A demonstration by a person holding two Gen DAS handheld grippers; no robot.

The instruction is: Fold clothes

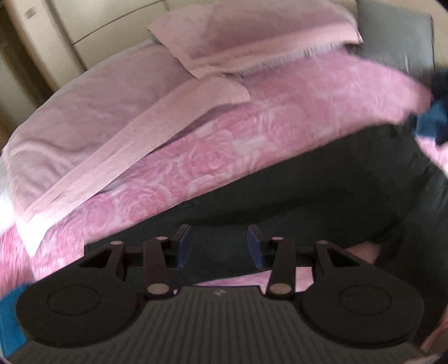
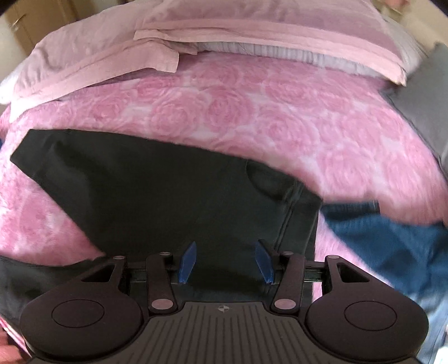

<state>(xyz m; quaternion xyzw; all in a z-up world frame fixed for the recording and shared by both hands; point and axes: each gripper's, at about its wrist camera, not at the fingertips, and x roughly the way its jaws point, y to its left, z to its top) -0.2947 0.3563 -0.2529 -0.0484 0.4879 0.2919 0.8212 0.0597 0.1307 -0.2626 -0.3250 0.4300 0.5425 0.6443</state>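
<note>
Across the bed, the biggest thing you had in both views was the pink rose-print bedspread (image 2: 252, 112), with pale pink pillows (image 2: 266, 25) stacked at the far end. Only your right wrist view showed the dark garment (image 2: 156, 196) nearly whole: it lay flat on the bedspread, long and tapered, one narrow end reaching left, a seam running down its right side. Your left wrist view caught just a dark curved slab of that same garment (image 1: 308, 190), blurred, with bedspread showing beyond and under its near edge.

Blue clothing (image 2: 392, 246) lay bunched just right of the dark garment in the right view; in the left view it was only a blurred scrap at the right edge (image 1: 431, 120). A grey cushion (image 1: 397, 36) sat at the far right of the bed in both. The cream cabinet (image 1: 56, 33) beyond the bed was clearer from the left view. No containers were visible.

Your left gripper (image 1: 218, 245) was over the dark garment, jaws apart, nothing between the blue pads (image 1: 184, 246). Your right gripper (image 2: 226, 259) was also over the dark garment near its right seam, jaws spread, pads (image 2: 189, 260) clamped on nothing. Whether either touched the fabric, I couldn't tell.
</note>
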